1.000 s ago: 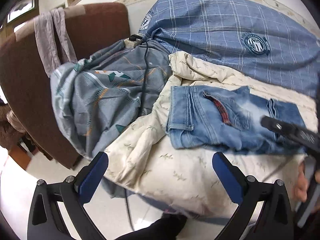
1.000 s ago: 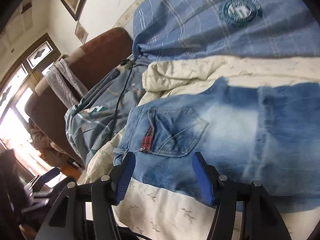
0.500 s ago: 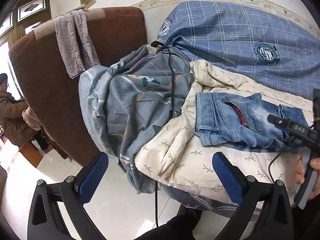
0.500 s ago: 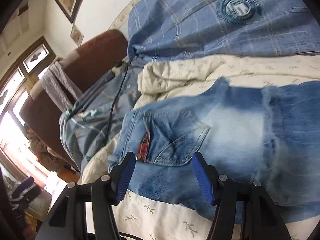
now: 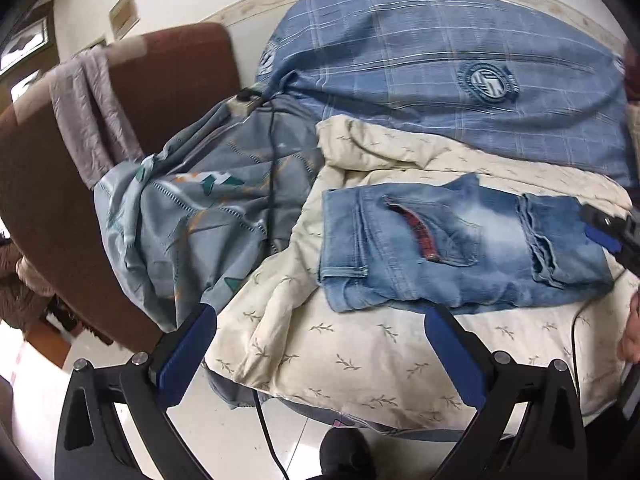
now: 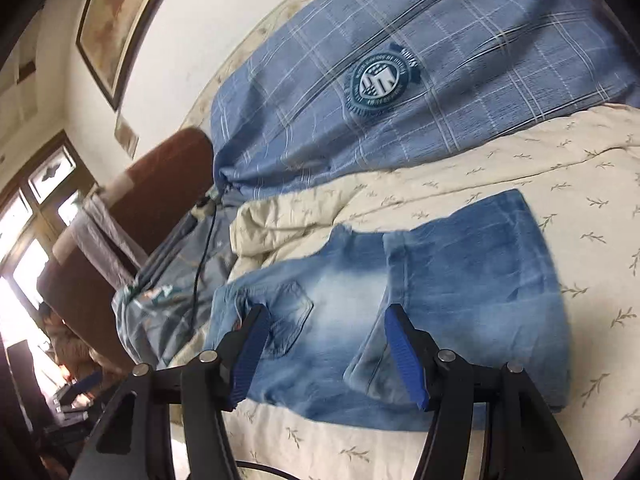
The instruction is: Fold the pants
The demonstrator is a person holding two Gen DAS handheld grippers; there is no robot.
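Observation:
Folded light-blue jeans (image 5: 460, 248) lie flat on a cream leaf-print quilt (image 5: 360, 352), back pocket and red trim facing up. My left gripper (image 5: 320, 320) is open just short of the quilt's near edge, with nothing between its blue pads. In the right wrist view the jeans (image 6: 460, 280) fill the middle, and my right gripper (image 6: 326, 320) hangs open over their near part with the pads not pressing on the cloth. The right gripper's tip (image 5: 608, 228) also shows at the jeans' right end in the left wrist view, with a hand (image 5: 630, 336) below it.
A blue plaid cover with a round crest (image 5: 460, 60) lies behind the quilt. To the left are a grey patterned blanket (image 5: 192, 216), a black cable (image 5: 272, 152) from a power strip (image 5: 244, 100), and a brown headboard (image 5: 168, 72) with a grey towel (image 5: 92, 112). Tiled floor (image 5: 224, 420) is below.
The right gripper has drawn back and rolled, so more of the jeans and quilt shows. The left view swung away to the left, then came back nearer the bed. The jeans have not moved.

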